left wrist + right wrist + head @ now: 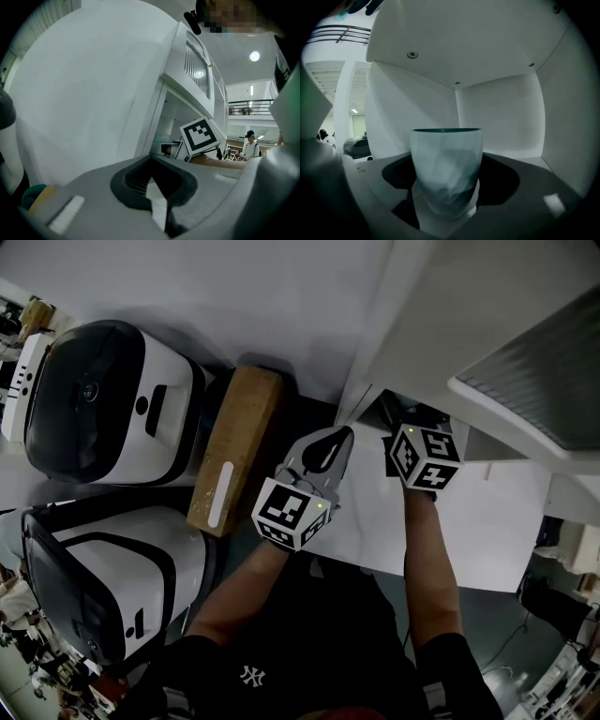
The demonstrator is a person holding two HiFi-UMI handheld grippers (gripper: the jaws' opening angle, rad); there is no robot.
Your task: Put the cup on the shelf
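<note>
Now, closest to me, the right gripper view shows my right gripper [450,177] pinching the cup [446,159] from both sides. The cup stands upright, pale outside and dark inside, in an open compartment of the shelf [501,112], with the back wall behind it. The head view does not show the cup at all: only the marker cube [424,456] of this gripper sticks out of the shelf. My left gripper [345,435] hangs just outside the shelf, at its left, fingers pressed together on nothing. Farther left of the shelf lies a wooden box [234,451]. Only the left gripper view shows a person [251,146] far beyond the shelf.
</note>
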